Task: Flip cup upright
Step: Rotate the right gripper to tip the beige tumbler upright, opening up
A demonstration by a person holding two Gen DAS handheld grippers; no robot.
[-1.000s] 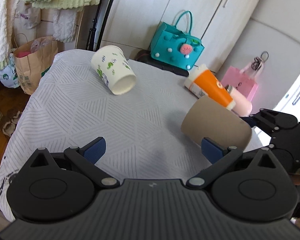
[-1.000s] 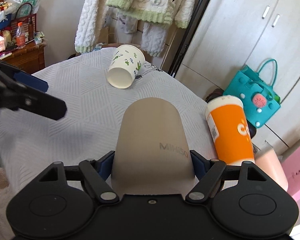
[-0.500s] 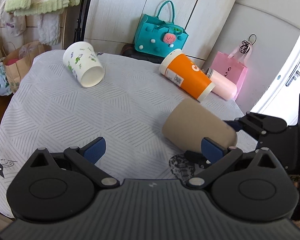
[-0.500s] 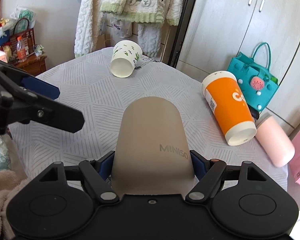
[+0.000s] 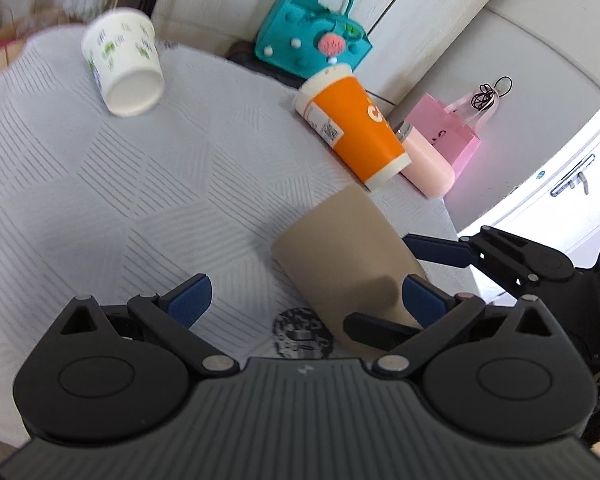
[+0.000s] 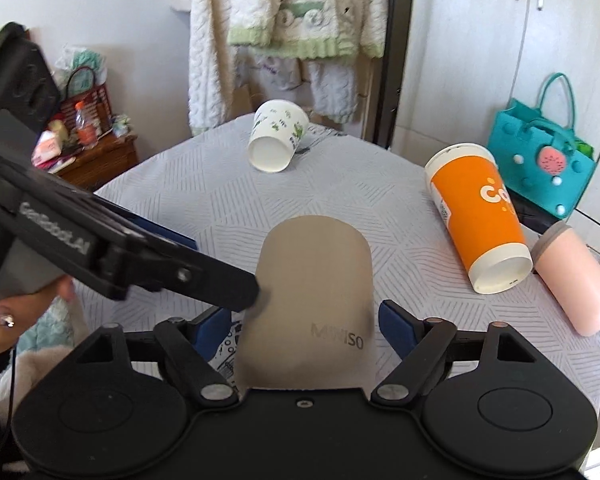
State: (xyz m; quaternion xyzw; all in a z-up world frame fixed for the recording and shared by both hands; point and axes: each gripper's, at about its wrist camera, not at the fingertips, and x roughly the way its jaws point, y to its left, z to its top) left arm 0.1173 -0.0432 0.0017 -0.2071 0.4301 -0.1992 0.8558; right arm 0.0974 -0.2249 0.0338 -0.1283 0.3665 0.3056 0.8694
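A plain tan paper cup (image 6: pixel 312 304) marked MINISO sits between my right gripper's (image 6: pixel 306 322) blue pads, base pointing away from me; the pads stand slightly off its sides. In the left wrist view the same cup (image 5: pixel 340 256) tilts over the table's near right edge. My left gripper (image 5: pixel 306 296) is open; its right finger lies against the cup's left side. An orange cup (image 6: pixel 480 216), a white cup with green prints (image 6: pixel 278 140) and a pink tumbler (image 6: pixel 572 280) lie on their sides.
The round table has a grey patterned cloth (image 5: pixel 120 184). A teal bag (image 5: pixel 312 44) and a pink bag (image 5: pixel 448 128) stand on the floor behind it. Knitted clothes (image 6: pixel 292 20) hang beyond the far edge. A wooden side table (image 6: pixel 96 156) stands at left.
My left gripper has swung in close to the tan cup. The right pads, tight on the cup before, now stand a little apart from it.
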